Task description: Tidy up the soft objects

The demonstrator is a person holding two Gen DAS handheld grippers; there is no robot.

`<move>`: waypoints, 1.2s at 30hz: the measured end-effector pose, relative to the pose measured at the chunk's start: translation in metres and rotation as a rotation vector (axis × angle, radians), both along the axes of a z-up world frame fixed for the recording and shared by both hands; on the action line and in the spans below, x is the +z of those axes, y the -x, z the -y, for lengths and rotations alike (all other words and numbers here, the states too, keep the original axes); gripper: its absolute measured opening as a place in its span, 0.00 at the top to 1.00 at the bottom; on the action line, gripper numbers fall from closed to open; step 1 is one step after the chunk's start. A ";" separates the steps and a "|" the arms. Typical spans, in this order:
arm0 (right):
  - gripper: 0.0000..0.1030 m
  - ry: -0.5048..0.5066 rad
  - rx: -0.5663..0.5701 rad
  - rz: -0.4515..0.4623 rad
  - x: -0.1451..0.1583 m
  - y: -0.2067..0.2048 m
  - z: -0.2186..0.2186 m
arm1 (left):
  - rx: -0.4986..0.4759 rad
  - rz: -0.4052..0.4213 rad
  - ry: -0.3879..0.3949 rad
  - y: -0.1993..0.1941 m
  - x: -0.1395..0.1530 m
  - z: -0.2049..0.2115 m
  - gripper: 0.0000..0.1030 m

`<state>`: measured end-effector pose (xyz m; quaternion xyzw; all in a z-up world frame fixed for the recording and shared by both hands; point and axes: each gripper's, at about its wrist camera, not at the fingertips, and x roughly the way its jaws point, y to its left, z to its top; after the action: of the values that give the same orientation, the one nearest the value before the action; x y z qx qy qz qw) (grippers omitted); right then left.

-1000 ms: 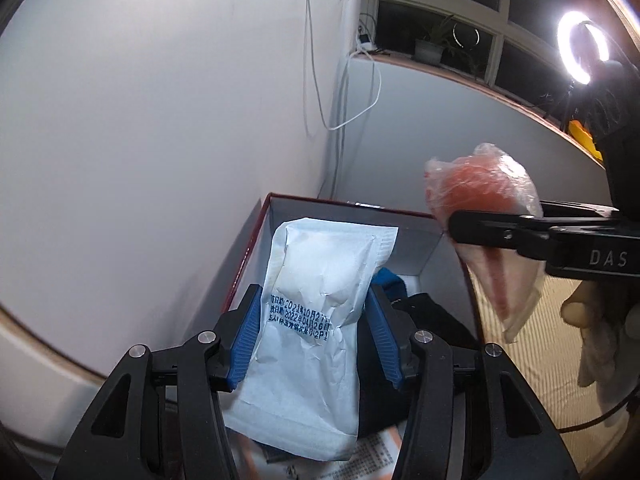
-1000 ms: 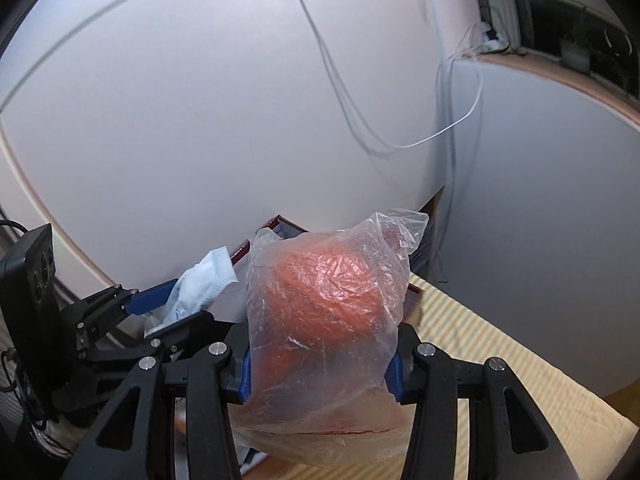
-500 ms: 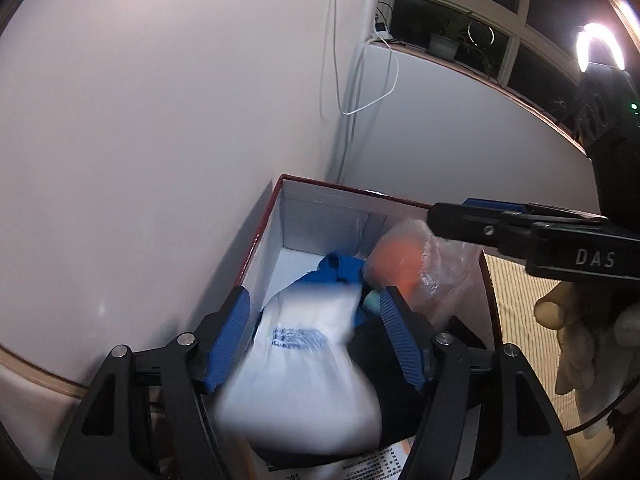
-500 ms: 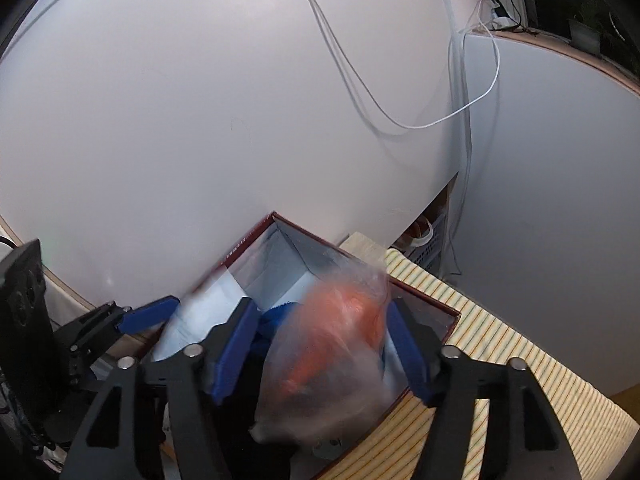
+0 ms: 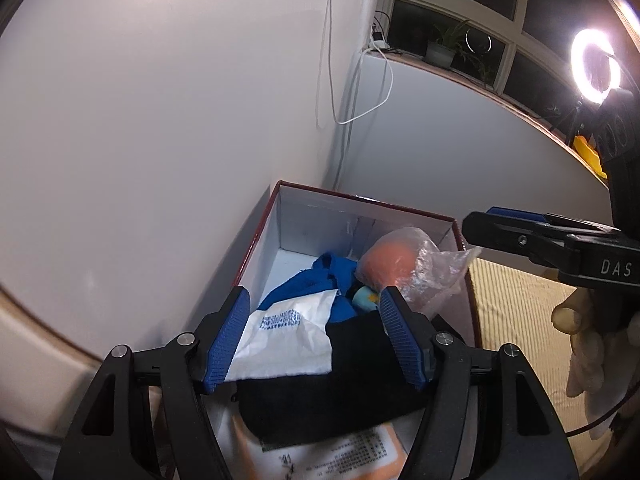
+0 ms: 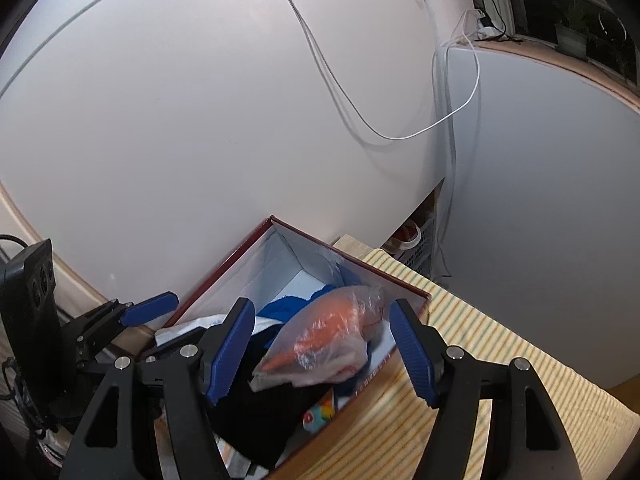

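A red-rimmed cardboard box (image 5: 276, 208) (image 6: 224, 276) stands against the white wall. Inside lie a white printed pouch (image 5: 288, 336), a blue cloth (image 5: 316, 280) (image 6: 288, 306), a black cloth (image 5: 344, 384) (image 6: 256, 400) and a clear plastic bag with an orange soft thing (image 5: 394, 264) (image 6: 324, 336). My left gripper (image 5: 316, 336) is open and empty above the pouch. My right gripper (image 6: 322, 348) is open and empty above the orange bag; its finger also shows in the left wrist view (image 5: 520, 232).
The box sits on a yellow striped cloth (image 6: 460, 360) (image 5: 516, 304). White cables (image 6: 400, 128) hang on the wall behind. A window sill with plants (image 5: 440, 52) and a ring light (image 5: 596, 66) are at the far right.
Both grippers opened. The white pouch dropped from the left gripper into the box, and the orange bag dropped from the right gripper into the box. Both grippers now hover over it.
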<state>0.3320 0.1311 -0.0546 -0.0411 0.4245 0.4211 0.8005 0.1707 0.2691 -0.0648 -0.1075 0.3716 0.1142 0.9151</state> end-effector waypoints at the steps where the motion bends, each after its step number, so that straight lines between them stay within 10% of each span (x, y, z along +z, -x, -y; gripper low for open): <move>1: 0.36 -0.001 0.001 0.003 0.002 0.003 0.002 | -0.001 0.003 -0.001 0.003 0.001 0.001 0.35; 36: 0.18 -0.003 0.040 0.270 0.041 0.175 0.095 | 0.000 0.208 -0.115 0.151 0.039 0.089 0.27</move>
<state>0.1574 0.0365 -0.0138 -0.1045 0.3114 0.4283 0.8418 0.0196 0.1799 -0.0255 -0.0660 0.2676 0.1236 0.9533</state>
